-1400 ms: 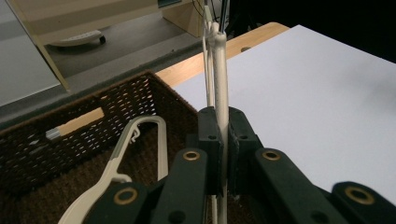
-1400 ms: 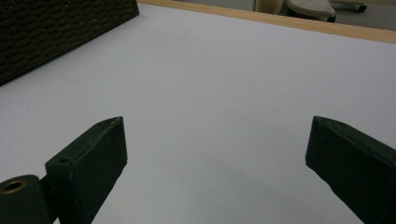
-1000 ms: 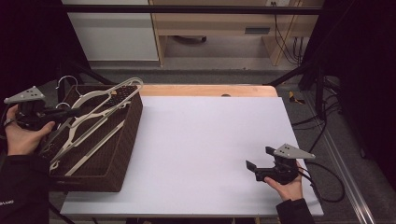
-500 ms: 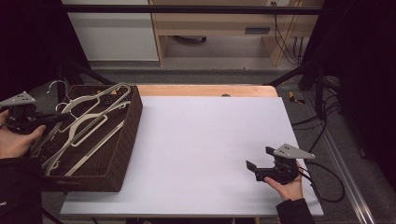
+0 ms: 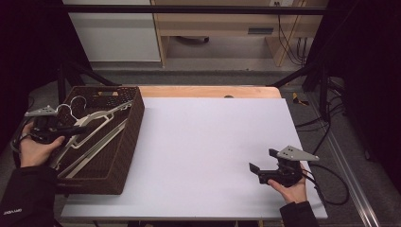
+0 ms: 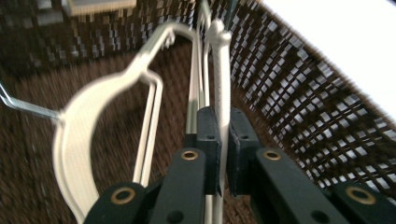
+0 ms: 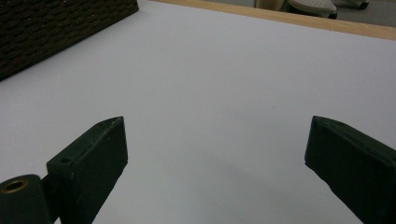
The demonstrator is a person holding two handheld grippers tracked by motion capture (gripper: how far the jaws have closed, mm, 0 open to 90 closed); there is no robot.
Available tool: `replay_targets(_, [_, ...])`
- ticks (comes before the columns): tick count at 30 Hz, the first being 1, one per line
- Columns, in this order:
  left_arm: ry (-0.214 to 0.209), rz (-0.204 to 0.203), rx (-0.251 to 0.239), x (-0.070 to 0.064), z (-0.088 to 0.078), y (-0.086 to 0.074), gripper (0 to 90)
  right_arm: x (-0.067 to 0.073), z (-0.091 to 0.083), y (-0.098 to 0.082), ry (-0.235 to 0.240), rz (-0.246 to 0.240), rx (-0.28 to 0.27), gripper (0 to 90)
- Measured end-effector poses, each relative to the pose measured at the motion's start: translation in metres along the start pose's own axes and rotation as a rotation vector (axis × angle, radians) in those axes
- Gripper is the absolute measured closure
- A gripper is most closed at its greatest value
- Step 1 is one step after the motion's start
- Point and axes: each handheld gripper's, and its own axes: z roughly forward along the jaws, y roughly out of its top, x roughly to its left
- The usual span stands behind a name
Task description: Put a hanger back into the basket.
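At nine o'clock in the high view, our left gripper (image 5: 78, 130) pinches a white hanger (image 6: 221, 70) by its thin bar inside the woven basket (image 5: 130, 137), and we judge it light, stiff and slippery, while our right gripper (image 5: 260, 163) rests spread.

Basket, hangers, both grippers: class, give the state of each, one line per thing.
Left gripper: shut on a white hanger's arm.
Held hanger: clamped, inside the basket.
Other hangers: lying loose in the basket.
Basket: upright on the table, open-topped.
Right gripper: open, empty, over the white tabletop.
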Motion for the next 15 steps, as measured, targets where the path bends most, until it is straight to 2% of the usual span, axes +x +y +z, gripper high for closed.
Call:
replay_targets(3, [0.027, -0.044, 0.009, 0.006, 0.001, -0.008, 83.9, 0.0, 0.0, 0.0, 0.0, 0.001, -0.002, 6.3])
replay_targets(5, [0.057, -0.064, -0.008, 0.008, 0.0, -0.011, 82.5, 0.0, 0.0, 0.0, 0.002, 0.002, -0.001, 6.3])
replay_targets(12, [0.167, -0.089, -0.113, 0.006, -0.02, -0.016, 64.3, 0.0, 0.001, 0.0, 0.0, 0.004, 0.0, 6.2])
replay_targets(15, [0.18, -0.077, -0.154, 0.0, -0.027, -0.016, 57.7, 0.001, 0.002, 0.0, 0.0, 0.003, 0.002, 6.2])
